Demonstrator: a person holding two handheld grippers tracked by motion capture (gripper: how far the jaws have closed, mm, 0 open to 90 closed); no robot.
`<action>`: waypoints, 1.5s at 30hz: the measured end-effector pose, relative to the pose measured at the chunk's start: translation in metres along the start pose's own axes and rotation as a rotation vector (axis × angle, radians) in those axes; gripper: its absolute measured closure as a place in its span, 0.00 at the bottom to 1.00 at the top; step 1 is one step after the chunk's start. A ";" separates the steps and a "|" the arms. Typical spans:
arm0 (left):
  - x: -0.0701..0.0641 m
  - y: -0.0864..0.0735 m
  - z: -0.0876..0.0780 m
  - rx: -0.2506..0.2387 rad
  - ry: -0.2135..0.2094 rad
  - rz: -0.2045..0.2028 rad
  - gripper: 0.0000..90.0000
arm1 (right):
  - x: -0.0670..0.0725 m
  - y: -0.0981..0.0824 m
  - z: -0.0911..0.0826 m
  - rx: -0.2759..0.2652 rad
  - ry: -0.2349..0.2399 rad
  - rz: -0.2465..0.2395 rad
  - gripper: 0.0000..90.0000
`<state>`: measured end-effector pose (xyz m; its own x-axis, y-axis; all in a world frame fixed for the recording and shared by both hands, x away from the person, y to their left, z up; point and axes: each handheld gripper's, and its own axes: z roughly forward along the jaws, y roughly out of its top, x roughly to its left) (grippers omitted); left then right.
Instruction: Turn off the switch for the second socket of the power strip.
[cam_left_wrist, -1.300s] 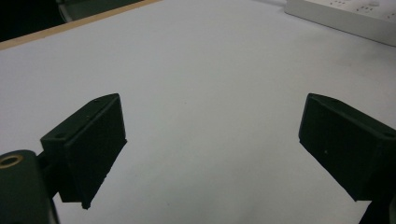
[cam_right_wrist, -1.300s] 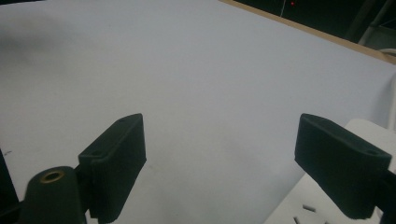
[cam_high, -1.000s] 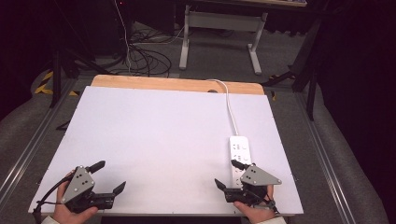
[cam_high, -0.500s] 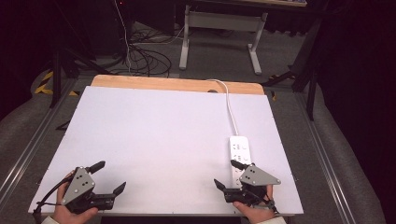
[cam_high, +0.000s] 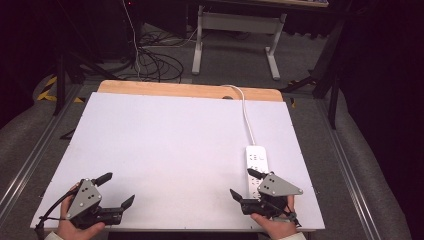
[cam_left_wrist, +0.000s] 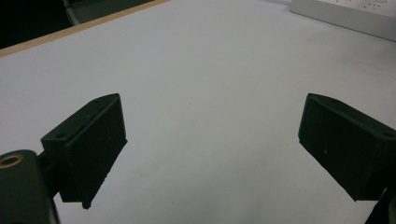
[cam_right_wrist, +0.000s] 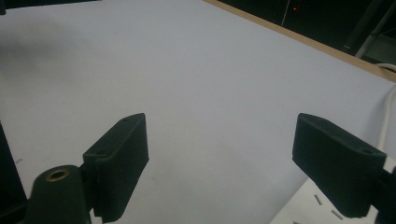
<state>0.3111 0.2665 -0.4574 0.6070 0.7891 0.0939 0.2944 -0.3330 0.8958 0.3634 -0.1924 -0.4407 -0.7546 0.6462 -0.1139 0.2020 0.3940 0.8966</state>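
Note:
My left gripper (cam_high: 116, 189) rests at the near left corner of the white tabletop (cam_high: 175, 140), held in a hand, with its jaws spread and nothing between them. In the left gripper view the same gripper (cam_left_wrist: 210, 154) is open over bare white surface. My right gripper (cam_high: 241, 183) sits at the near right, also open and holding nothing, its far fingertip over the near end of a white power strip (cam_high: 256, 161). In the right gripper view the open gripper (cam_right_wrist: 219, 158) frames plain tabletop, and the power strip (cam_right_wrist: 317, 205) lies under the right jaw.
The strip's white cable (cam_high: 245, 112) runs to the table's far wooden edge (cam_high: 190, 90). The power strip (cam_left_wrist: 345, 11) also lies far off in the left gripper view. Dark floor, loose cables and a desk frame (cam_high: 235, 30) lie beyond the table.

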 end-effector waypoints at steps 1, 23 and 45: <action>0.000 0.000 0.000 0.000 0.000 0.000 0.09 | -0.001 0.002 -0.001 0.001 -0.001 0.001 0.21; 0.000 0.000 0.000 0.003 0.005 0.004 0.09 | -0.018 0.030 -0.003 0.012 -0.048 0.020 0.24; 0.000 0.000 0.001 0.010 0.005 0.007 0.10 | -0.047 0.053 -0.009 0.139 -0.023 0.022 1.00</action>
<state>0.3113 0.2657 -0.4581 0.6054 0.7893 0.1026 0.2975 -0.3439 0.8906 0.4040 -0.2075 -0.3845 -0.7347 0.6701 -0.1061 0.3040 0.4649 0.8315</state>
